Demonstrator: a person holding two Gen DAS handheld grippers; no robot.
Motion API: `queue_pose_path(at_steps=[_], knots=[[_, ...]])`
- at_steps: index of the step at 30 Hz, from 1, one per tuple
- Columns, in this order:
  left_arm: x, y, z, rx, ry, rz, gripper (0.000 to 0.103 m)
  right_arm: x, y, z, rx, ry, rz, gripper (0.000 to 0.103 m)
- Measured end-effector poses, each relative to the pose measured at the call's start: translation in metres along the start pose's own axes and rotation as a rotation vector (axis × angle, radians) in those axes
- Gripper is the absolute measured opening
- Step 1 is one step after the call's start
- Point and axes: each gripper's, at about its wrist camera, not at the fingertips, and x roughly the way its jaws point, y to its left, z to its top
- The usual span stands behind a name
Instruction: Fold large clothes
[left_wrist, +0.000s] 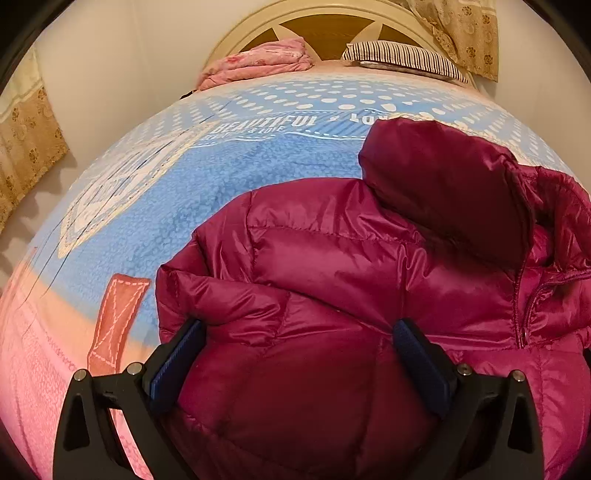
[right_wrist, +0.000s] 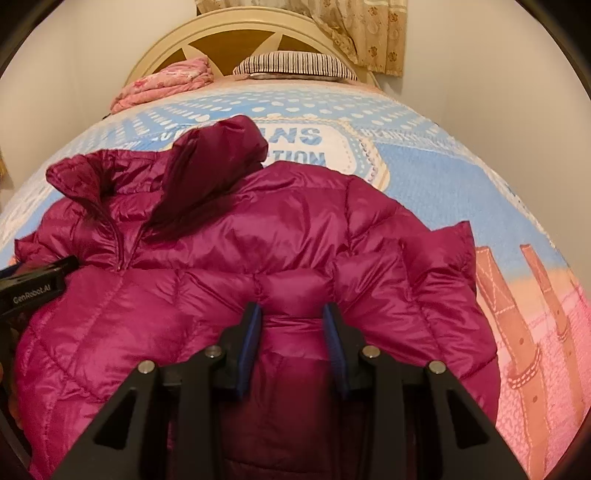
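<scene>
A magenta hooded puffer jacket (left_wrist: 332, 266) lies on the bed, front up, hood (left_wrist: 443, 184) toward the headboard. It also shows in the right wrist view (right_wrist: 258, 240). My left gripper (left_wrist: 295, 332) is wide open, its jaws either side of a puffed fold on the jacket's left part, near the folded sleeve (left_wrist: 207, 280). My right gripper (right_wrist: 291, 314) has its jaws partly closed around a raised fold of the jacket's right part; the fabric fills the gap between the blue pads (right_wrist: 249, 339). The left gripper's body (right_wrist: 33, 284) shows at the left edge of the right wrist view.
The bed has a blue, white and pink printed cover (left_wrist: 221, 177). A folded pink blanket (left_wrist: 258, 62) and a striped pillow (left_wrist: 402, 57) lie by the cream headboard (right_wrist: 229, 33). Patterned curtains (right_wrist: 369, 26) hang behind and at the left wall (left_wrist: 26, 147).
</scene>
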Motion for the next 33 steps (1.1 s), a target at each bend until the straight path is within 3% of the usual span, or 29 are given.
queue_pose_path(at_steps=[33], knots=[[-0.001,-0.012,-0.004,0.009,-0.016,0.021,0.102,0.004,0.004,0.000,-0.014,-0.002,-0.021,0.040]])
